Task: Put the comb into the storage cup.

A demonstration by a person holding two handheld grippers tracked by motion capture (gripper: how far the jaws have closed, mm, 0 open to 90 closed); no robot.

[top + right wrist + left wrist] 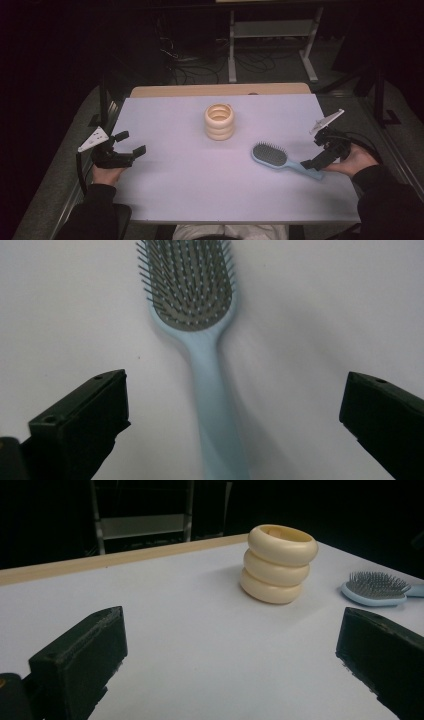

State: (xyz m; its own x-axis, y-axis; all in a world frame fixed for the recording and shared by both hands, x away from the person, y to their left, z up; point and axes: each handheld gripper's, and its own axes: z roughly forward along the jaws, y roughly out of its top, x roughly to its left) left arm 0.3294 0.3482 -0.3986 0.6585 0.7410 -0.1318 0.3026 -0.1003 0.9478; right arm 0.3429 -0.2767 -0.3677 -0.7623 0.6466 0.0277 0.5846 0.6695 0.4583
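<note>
Hairbrush look: pale blue hairbrush [283, 161] with an oval head of dark bristles facing up and a long slim handle; in the right claw view the hairbrush [202, 340] runs straight away from the camera, head far, handle near.
Left claw: left claw [131, 143] sits by the tabletop's left edge, held in the person's left hand [106, 174], jaws spread wide with nothing between them; in its own view both jaws frame bare tabletop.
Ring stack: cream holder [219, 121] shaped like three stacked rings stands upright near the middle toward the far side, hollow at the top; the left claw view shows the holder [278, 563] well ahead of the jaws.
Hairbrush place: lies flat on the right half of the tabletop [185, 185], head toward the middle, handle end pointing to the right front, well apart from the holder.
Edges and room: a wooden strip runs along the far edge; broad bare surface spans the near half, between the two claws.
Right claw: right claw [316, 152] hangs over the handle end near the right edge, jaws wide apart, the handle between them but untouched by either pad.
</note>
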